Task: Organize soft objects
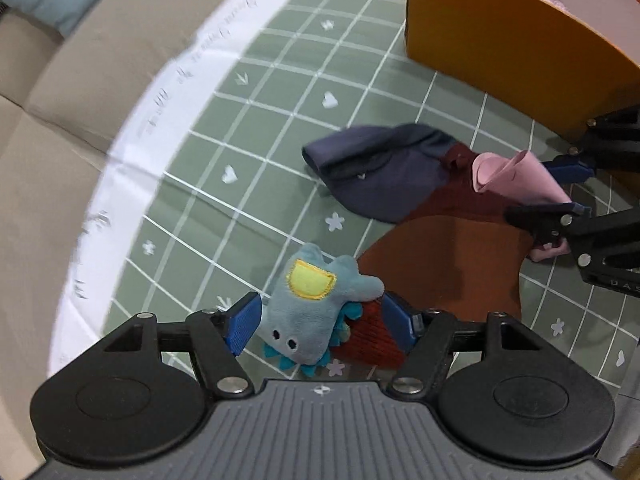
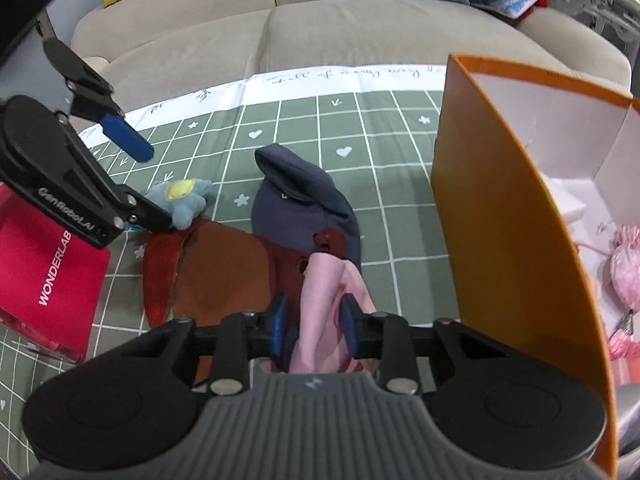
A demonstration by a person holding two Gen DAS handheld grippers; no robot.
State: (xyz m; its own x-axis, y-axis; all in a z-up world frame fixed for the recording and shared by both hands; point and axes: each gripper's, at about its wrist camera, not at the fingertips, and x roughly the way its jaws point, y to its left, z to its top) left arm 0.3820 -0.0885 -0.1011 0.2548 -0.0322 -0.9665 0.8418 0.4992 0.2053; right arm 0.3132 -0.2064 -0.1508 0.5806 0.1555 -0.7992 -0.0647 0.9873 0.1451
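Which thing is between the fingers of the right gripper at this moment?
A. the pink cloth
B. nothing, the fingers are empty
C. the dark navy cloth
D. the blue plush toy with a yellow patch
A: in the right wrist view the right gripper has its two blue pads on either side of the pink cloth, while the blue plush toy sits at the left gripper and the navy cloth lies free on the mat.

Beige sofa (image 2: 280, 36) with cushions behind green grid-patterned cloth (image 2: 400, 184).
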